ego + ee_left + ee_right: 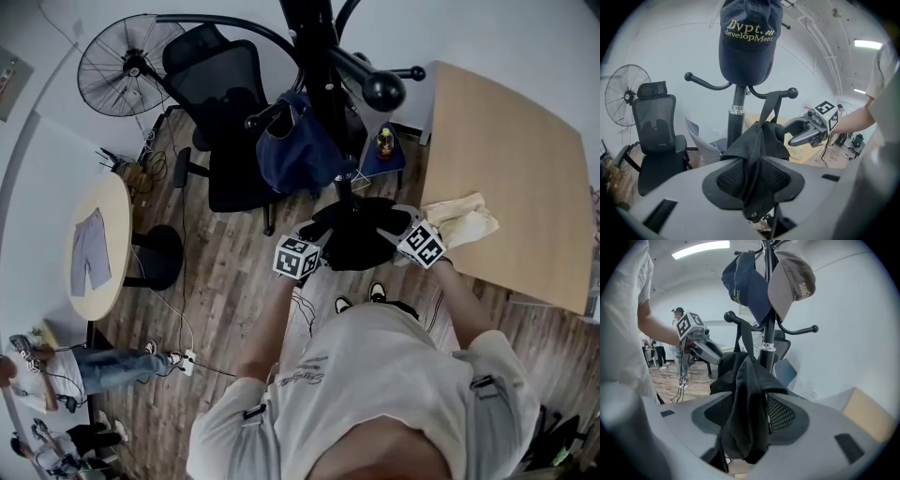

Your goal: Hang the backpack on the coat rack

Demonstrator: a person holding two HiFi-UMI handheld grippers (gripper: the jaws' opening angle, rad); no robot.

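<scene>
Plainly the backpack (759,140) hangs by its strap (769,105) from a curved arm of the coat rack (736,119), its black fabric drooping loose between the wide-open jaws of the left gripper (314,234) and the right gripper (398,223), neither pressing on it. The danger, I judge, lies in drawing back: a fold could catch on a pad and drag the strap off past the knob (792,93), or tug the rack over. I count 1 backpack, 1 rack, 2 grippers, 1 navy cap (747,287), 1 grey cap (792,282), 1 office chair (658,136) and 1 fan (626,96)
</scene>
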